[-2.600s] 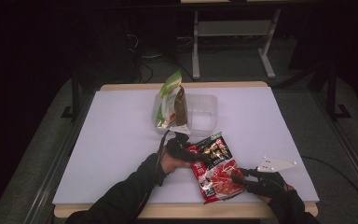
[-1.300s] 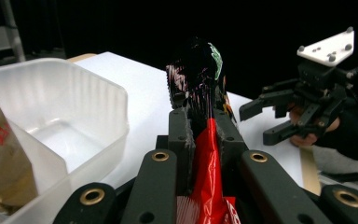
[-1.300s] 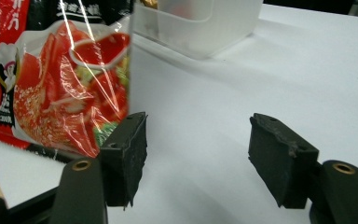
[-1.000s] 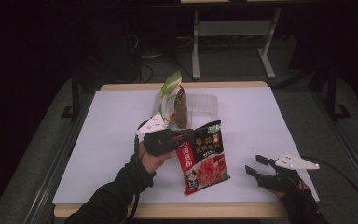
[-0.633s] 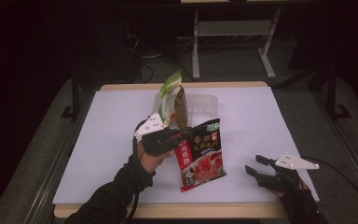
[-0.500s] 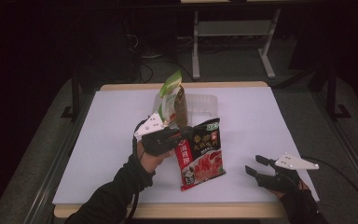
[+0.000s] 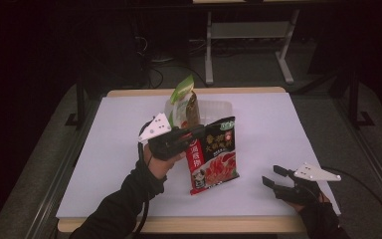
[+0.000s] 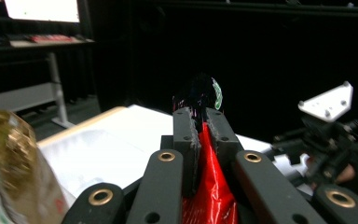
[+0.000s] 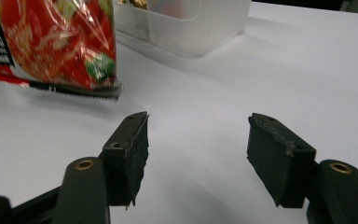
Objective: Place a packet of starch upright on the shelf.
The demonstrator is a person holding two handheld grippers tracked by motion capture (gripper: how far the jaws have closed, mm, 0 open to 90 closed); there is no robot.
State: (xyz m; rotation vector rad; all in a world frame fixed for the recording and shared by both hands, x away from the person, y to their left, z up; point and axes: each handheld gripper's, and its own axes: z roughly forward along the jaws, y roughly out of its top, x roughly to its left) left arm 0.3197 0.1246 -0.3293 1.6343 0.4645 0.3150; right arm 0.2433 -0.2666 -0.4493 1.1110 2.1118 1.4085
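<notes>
We see bare white tabletop (image 7: 288, 129) across the right half and far-left side, open for passing. At the far centre, a clear plastic tub (image 7: 214, 108) holding a green-and-gold pouch (image 7: 186, 102) blocks the way, with the hanging red noodle packet (image 7: 214, 157) just near it.

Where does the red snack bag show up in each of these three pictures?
High view: the red snack bag hangs at the table's middle, pinched near its top edge by the left gripper.
Left gripper view: bottom centre, a red strip clamped between the black fingers.
Right gripper view: top left corner, its bottom edge just off the table.
Shared landmark: the clear plastic tub, behind the bag in the high view and at top centre in the right gripper view.
</notes>
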